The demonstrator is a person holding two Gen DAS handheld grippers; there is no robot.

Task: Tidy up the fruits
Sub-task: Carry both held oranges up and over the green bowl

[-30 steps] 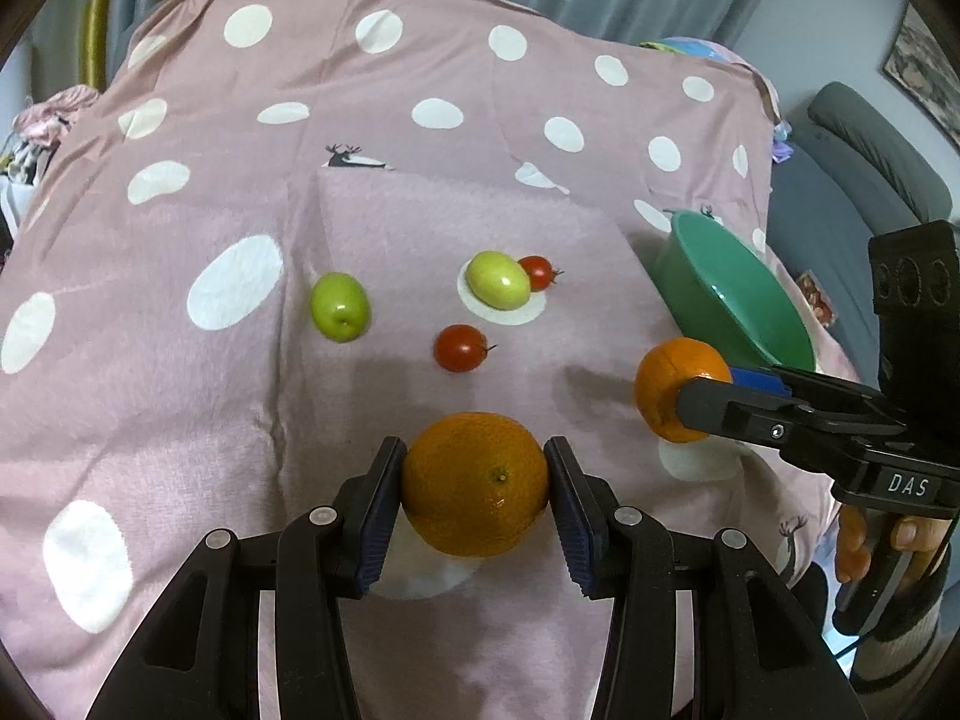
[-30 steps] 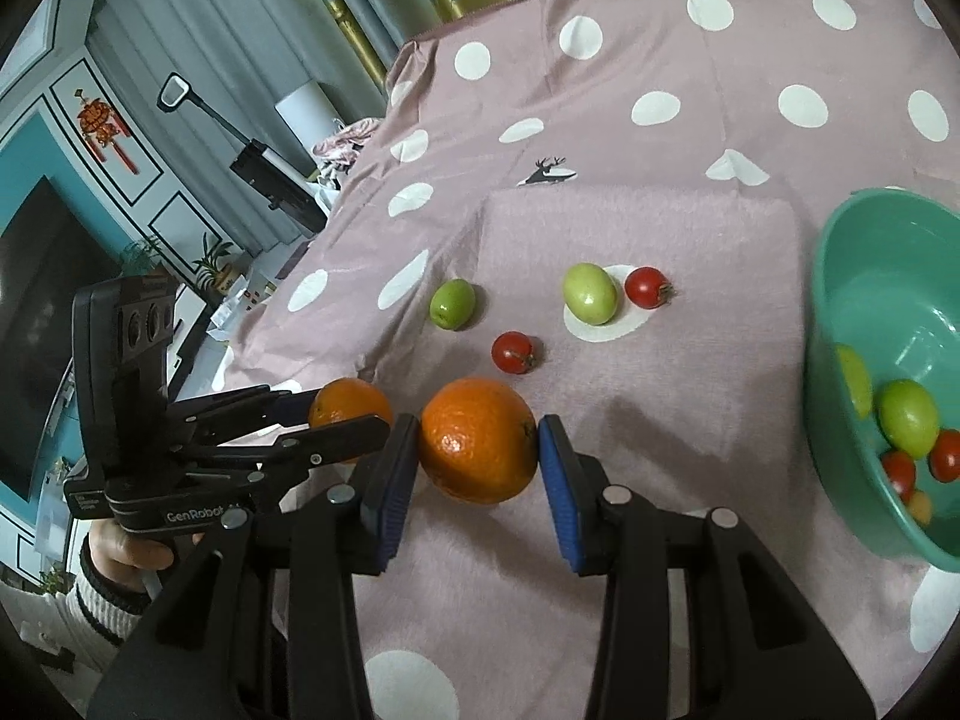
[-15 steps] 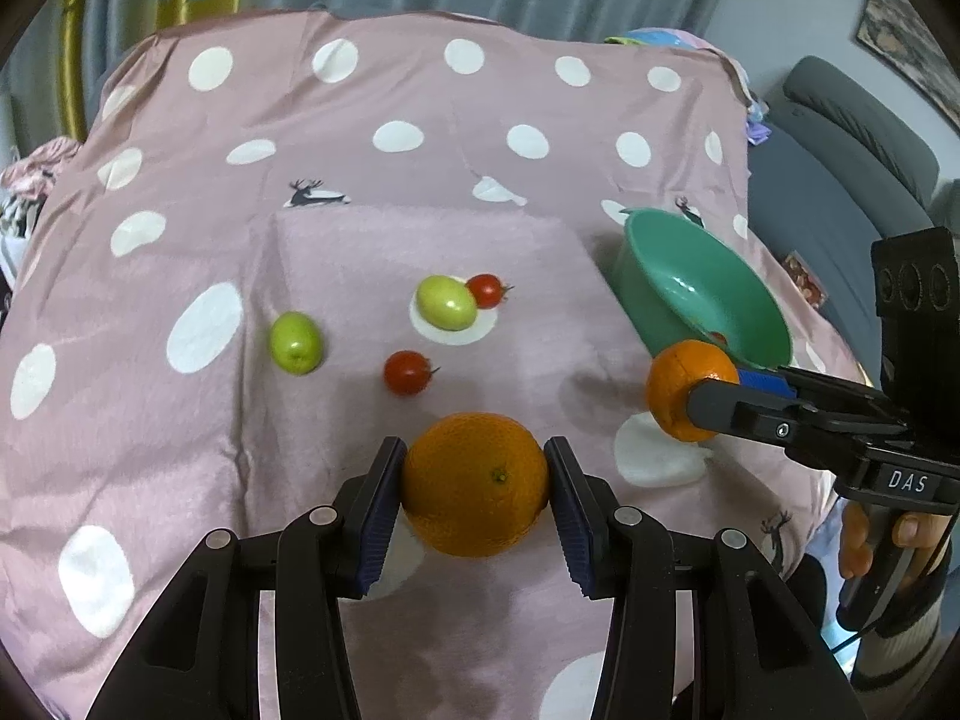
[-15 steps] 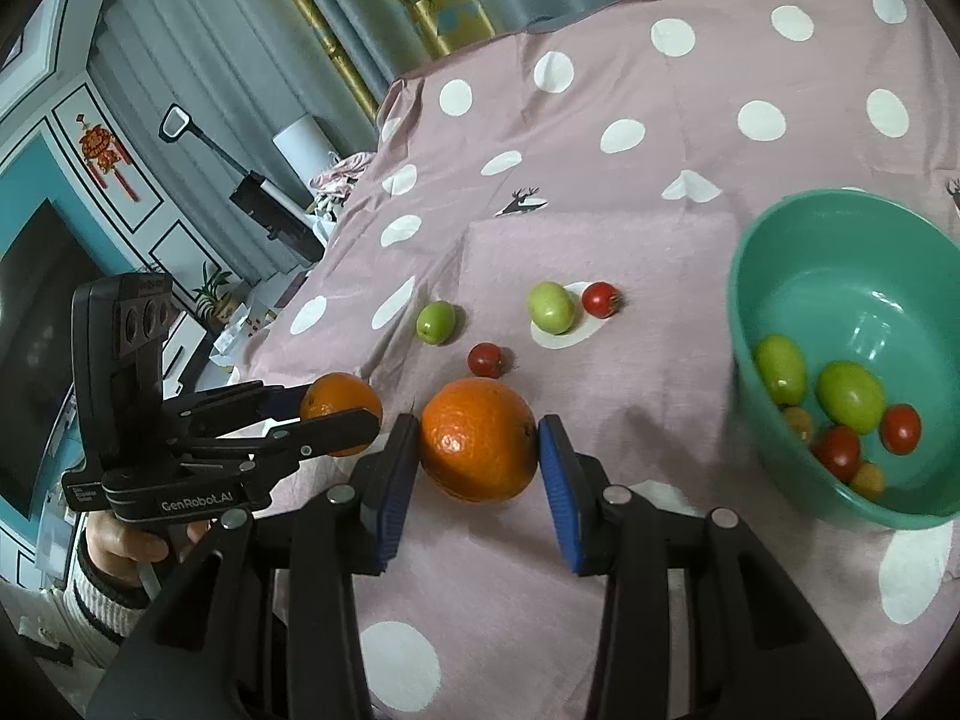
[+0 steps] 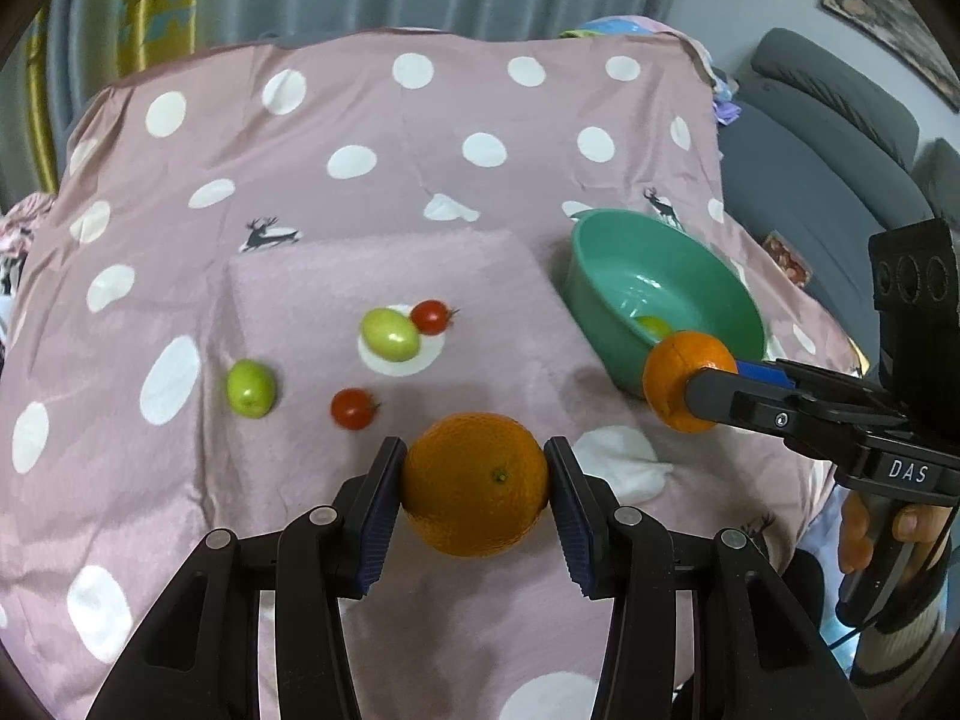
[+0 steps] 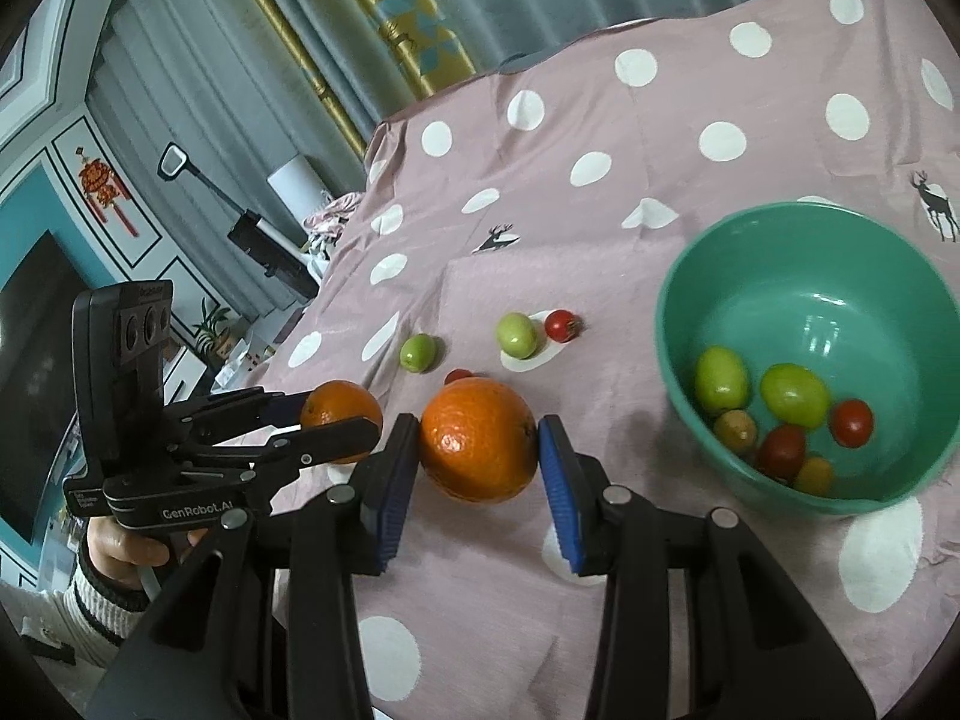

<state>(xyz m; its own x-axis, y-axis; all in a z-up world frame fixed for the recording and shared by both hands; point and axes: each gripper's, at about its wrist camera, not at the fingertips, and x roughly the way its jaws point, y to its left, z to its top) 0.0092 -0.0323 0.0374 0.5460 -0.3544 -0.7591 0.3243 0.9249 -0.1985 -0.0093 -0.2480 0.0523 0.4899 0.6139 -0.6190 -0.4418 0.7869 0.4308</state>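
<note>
My left gripper (image 5: 475, 486) is shut on an orange (image 5: 474, 480) held above the pink dotted cloth (image 5: 300, 180). My right gripper (image 6: 478, 450) is shut on a second orange (image 6: 477, 438), held left of the green bowl (image 6: 690, 276). In the left wrist view the right gripper's orange (image 5: 678, 378) hangs at the bowl's (image 5: 600, 228) near rim. The bowl holds several small green, red and yellow fruits (image 6: 792, 396). On the cloth lie two green fruits (image 5: 251, 387) (image 5: 389, 333) and two cherry tomatoes (image 5: 354, 408) (image 5: 431, 315).
A grey sofa (image 5: 840, 138) stands right of the table. Curtains (image 6: 420, 12) hang behind. A dark TV (image 6: 30, 372) and a white cabinet stand at the left in the right wrist view. The cloth's edges drop away on all sides.
Both grippers have risen and pulled back with their oranges, so the fruits look smaller. The right gripper has swung toward the bowl, which now shows whole with its contents.
</note>
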